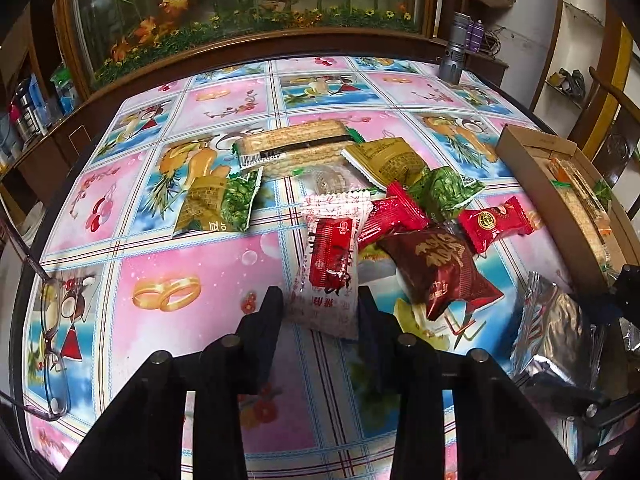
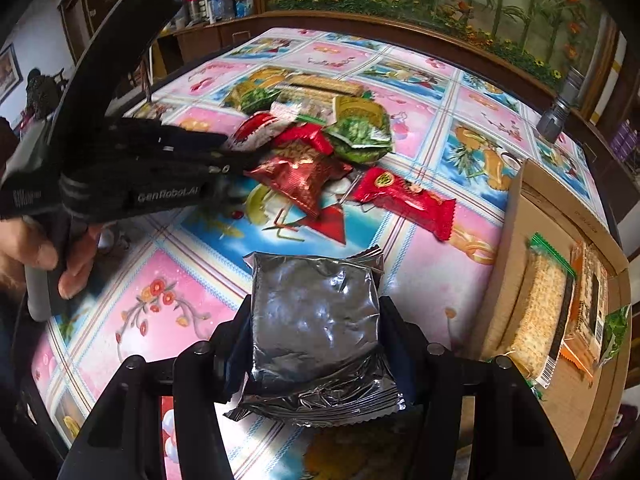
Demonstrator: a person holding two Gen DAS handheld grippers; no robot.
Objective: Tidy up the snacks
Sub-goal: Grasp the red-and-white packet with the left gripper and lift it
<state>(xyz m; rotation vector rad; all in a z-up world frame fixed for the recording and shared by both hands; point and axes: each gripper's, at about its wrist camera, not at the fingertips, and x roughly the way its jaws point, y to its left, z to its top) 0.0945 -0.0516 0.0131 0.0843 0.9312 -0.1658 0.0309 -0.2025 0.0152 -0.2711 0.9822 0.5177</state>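
So the left gripper (image 1: pixel 320 300) has its jaws squeezed in on a white-and-red snack packet (image 1: pixel 329 268), both black fingers (image 1: pixel 269 312) pressing the lower end of the wrapper while the rest of it lies on the table. That packet sits at the near edge of the snack pile in the middle of the table (image 1: pixel 192 248), which wears a loud pink-and-blue patterned cloth.

Right gripper (image 2: pixel 316 320) is pinching a silver foil packet (image 2: pixel 316 320) across its width, held up above the table's near side with the crimped end hanging back toward the camera.

Rest of the pile: a dark red packet (image 1: pixel 444 272) just right of the white one, a bright red candy wrapper (image 1: pixel 494 222) beyond that, another red wrapper (image 1: pixel 394 216) touching the white packet's upper right, two green-and-gold packets (image 1: pixel 218 204) (image 1: pixel 444 192), and a long clear-wrapped cracker pack (image 1: pixel 296 150) at the far side of the heap.

Cardboard box (image 2: pixel 516 264) stands at the table's right edge with two long cracker packs (image 2: pixel 536 316) lying side by side in it. A silver flashlight (image 1: pixel 454 50) stands upright at the far right corner, and a pair of glasses (image 1: pixel 52 340) lies by the left edge. In the right wrist view a hand (image 2: pixel 44 256) grips the left gripper's handle.
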